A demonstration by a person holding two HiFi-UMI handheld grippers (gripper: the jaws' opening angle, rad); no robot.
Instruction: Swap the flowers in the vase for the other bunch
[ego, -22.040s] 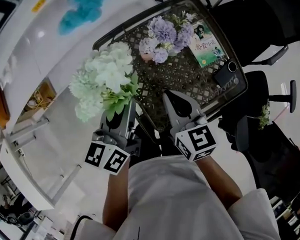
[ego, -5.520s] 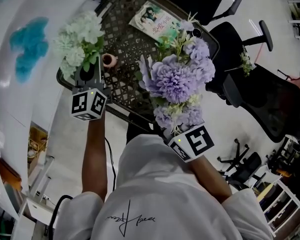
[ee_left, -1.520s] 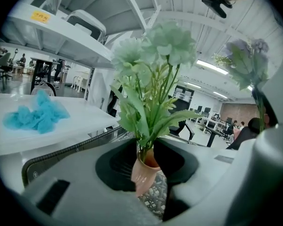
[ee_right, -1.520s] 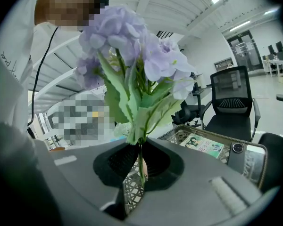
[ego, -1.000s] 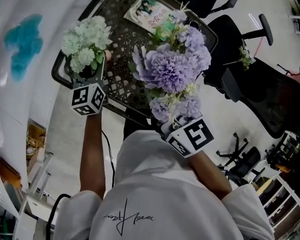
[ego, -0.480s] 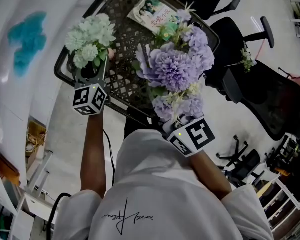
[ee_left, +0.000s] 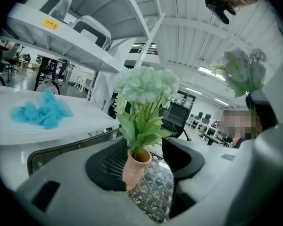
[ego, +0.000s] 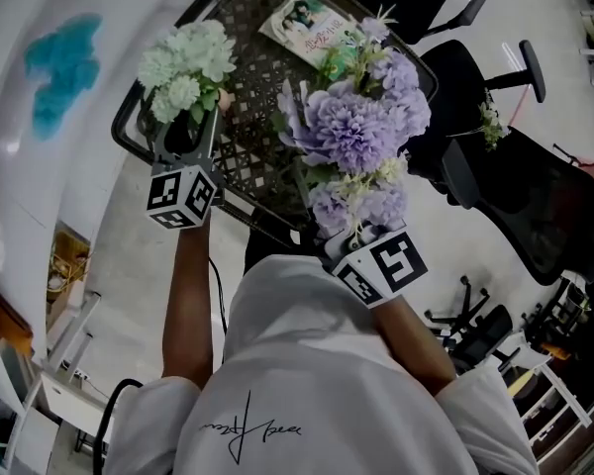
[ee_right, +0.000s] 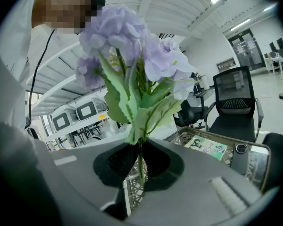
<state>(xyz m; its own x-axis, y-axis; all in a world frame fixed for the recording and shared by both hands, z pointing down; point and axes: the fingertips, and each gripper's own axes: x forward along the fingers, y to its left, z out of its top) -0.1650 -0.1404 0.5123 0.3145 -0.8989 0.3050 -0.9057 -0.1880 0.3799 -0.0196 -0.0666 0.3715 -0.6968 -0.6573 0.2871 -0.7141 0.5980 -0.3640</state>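
Left tongs [ee_left: 145, 160] have just been opening, now wide and gripping nothing. Pink vase [ee_left: 134, 168] with pale green bunch [ee_left: 144, 86] stands between them on mesh tabletop [ego: 262, 77], probably released after seating. Right tongs [ee_right: 139, 166] clamp purple bunch [ee_right: 132, 41] by its stems, raised clear of the tabletop.

Dark lattice-top table [ego: 252, 43] with a raised rim; an illustrated book [ego: 312, 23] lies flat near its far edge, with a dark flat device [ee_right: 240, 160] just right of it. Left of the table, a white surface [ego: 20, 156] carries a crumpled blue cloth [ego: 61, 67], and white bins [ee_left: 56, 6] sit on a shelf [ee_left: 85, 55] above it. To the right, black office chairs [ego: 475, 72] stand on pale floor [ego: 574, 97], well apart from the cloth.
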